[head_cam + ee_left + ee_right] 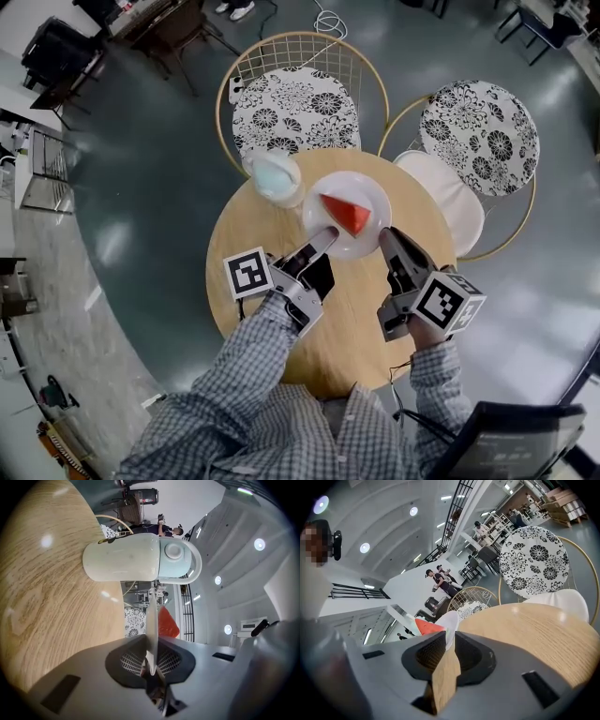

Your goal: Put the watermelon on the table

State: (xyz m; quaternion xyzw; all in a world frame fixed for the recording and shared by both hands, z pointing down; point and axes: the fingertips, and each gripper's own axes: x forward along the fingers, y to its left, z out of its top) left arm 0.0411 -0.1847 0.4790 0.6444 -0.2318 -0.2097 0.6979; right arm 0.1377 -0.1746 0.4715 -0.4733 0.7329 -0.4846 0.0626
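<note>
A round desk [356, 319] of pale wood with a fine straight grain fills the middle of the head view. Above its centre lies a smooth round white plate [370, 192]. On it is the watermelon [347, 214], 1 red triangular wedge pointing toward the lower right of the frame. Whether the plate rests on the wood or hangs just over it cannot be told.

The left gripper [326, 234] reaches up from the lower left, pointing roughly level, with checked sleeves behind both hands. Its jaws are pinched tight on the plate's lower-left rim, which its own view shows edge-on as a thin white line between the ribbed dark pads. The right gripper [387, 234] slopes down from the lower right. Its jaws are closed on the plate's right rim, a white sliver filling the narrow gap at their tips. Each gripper carries 1 cube with black-and-white square markers.

Just left of the plate, at the desk's upper edge, stands a pale mint-green bottle [275, 176], cylindrical, matte, with a rounded cap and a loop handle. Beyond the desk are 2 gold wire chairs [295, 112] with black-and-white floral cushions, on a glossy dark floor [150, 187].
</note>
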